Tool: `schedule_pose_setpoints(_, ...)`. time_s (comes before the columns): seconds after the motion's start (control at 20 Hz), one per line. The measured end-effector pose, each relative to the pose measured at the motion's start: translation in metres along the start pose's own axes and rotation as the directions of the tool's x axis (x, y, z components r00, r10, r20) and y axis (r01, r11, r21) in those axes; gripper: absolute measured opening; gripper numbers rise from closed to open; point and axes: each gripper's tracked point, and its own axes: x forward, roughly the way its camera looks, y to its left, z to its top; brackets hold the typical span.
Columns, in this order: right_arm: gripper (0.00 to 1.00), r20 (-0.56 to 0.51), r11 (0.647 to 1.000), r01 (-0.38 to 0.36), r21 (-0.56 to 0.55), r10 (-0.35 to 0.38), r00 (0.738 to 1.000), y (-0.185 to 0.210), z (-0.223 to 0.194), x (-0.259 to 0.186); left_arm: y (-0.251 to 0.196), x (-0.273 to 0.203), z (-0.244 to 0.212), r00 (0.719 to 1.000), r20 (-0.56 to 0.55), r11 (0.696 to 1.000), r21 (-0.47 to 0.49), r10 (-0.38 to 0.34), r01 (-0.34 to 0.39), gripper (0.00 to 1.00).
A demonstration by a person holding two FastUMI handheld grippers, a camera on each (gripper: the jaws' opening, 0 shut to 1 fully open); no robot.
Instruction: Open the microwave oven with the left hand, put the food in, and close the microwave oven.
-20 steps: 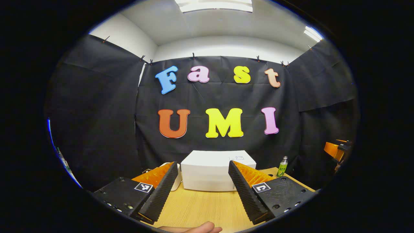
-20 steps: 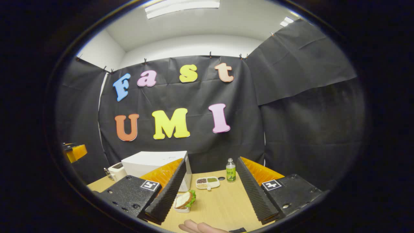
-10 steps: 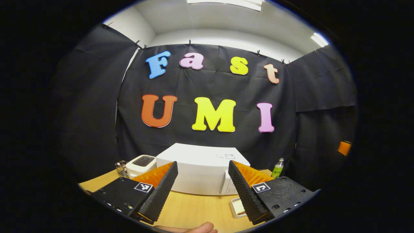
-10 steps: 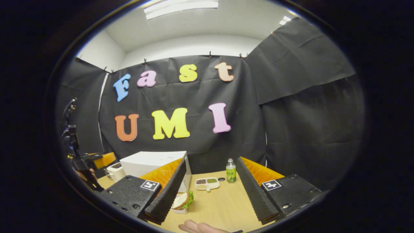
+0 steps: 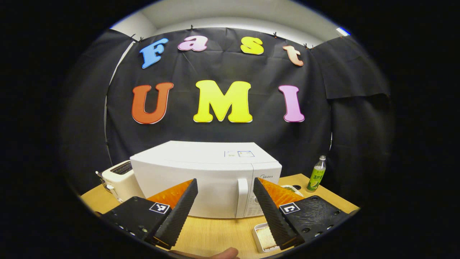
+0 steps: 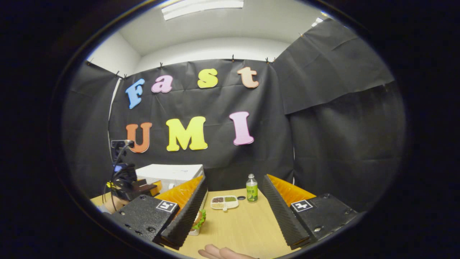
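Left gripper [image 5: 224,205] has closed in on the microwave [image 5: 206,180] over the last second — fingers spread, door handle [image 5: 242,197] framed between them, door shut. Right gripper [image 6: 233,212] gapes, empty; sandwich [image 6: 198,219], probably the food, sits on the table [image 6: 244,230].

White microwave oven [image 5: 201,180] upright on table, door shut; sandwich [image 6: 198,219] in small tray beside it

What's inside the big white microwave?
Its inside is hidden: the microwave door is closed, handle facing the open left tool. The sandwich sits outside on the table, in a small white tray.
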Motion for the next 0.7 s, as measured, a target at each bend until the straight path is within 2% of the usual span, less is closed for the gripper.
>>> schedule_pose_setpoints(0.15, 0.92, -0.015, 1.0, 0.006, -0.001, -0.006, 1.0, -0.01, -0.012, 0.007, -0.013, 0.031, -0.027, 1.0, -0.028, 1.0, -0.023, -0.011, 0.01, 0.94)
schedule_pose_setpoints(0.2, 1.0, -0.02, 1.0, 0.008, -0.004, -0.009, 1.0, -0.013, -0.016, 0.008, -0.014, 0.04, -0.034, 0.999, -0.037, 1.0, -0.027, -0.007, 0.006, 0.94)
schedule_pose_setpoints(0.25, 0.92, -0.024, 1.0, 0.011, -0.011, -0.012, 1.0, -0.016, -0.02, 0.01, -0.019, 0.049, -0.043, 0.999, -0.048, 0.999, -0.036, -0.021, 0.019, 0.94)
schedule_pose_setpoints(0.3, 0.92, -0.027, 1.0, 0.015, -0.018, -0.015, 1.0, -0.019, -0.023, 0.012, -0.022, 0.056, -0.05, 0.998, -0.058, 0.999, -0.038, -0.027, 0.025, 0.8)
schedule_pose_setpoints(0.35, 0.92, -0.032, 0.999, 0.019, -0.026, -0.02, 0.999, -0.022, -0.027, 0.015, -0.025, 0.061, -0.057, 0.997, -0.074, 0.999, -0.038, -0.034, 0.032, 0.92)
schedule_pose_setpoints(0.4, 0.92, -0.037, 0.999, 0.021, -0.031, -0.022, 0.999, -0.024, -0.031, 0.017, -0.027, 0.065, -0.061, 0.997, -0.069, 0.998, -0.039, -0.042, 0.039, 0.9)
schedule_pose_setpoints(0.45, 0.92, -0.042, 0.999, 0.019, -0.033, -0.021, 0.999, -0.024, -0.034, 0.019, -0.03, 0.069, -0.064, 0.997, -0.066, 0.998, -0.043, -0.051, 0.048, 0.75)
schedule_pose_setpoints(0.5, 1.0, -0.048, 0.999, 0.016, -0.034, -0.018, 0.999, -0.025, -0.038, 0.02, -0.033, 0.073, -0.065, 0.997, -0.062, 0.998, -0.039, -0.052, 0.05, 0.81)
schedule_pose_setpoints(0.55, 1.0, -0.056, 0.999, 0.014, -0.035, -0.016, 0.998, -0.025, -0.042, 0.021, -0.034, 0.078, -0.071, 0.996, -0.072, 0.998, -0.036, -0.054, 0.052, 0.63)
schedule_pose_setpoints(0.6, 1.0, -0.061, 0.999, 0.013, -0.035, -0.015, 0.998, -0.026, -0.045, 0.021, -0.035, 0.083, -0.074, 0.996, -0.072, 0.998, -0.041, -0.057, 0.054, 0.71)
schedule_pose_setpoints(0.7, 1.0, -0.069, 0.999, 0.013, -0.031, -0.015, 0.997, -0.029, -0.05, 0.022, -0.031, 0.089, -0.079, 0.994, -0.095, 0.998, -0.038, -0.045, 0.042, 0.66)
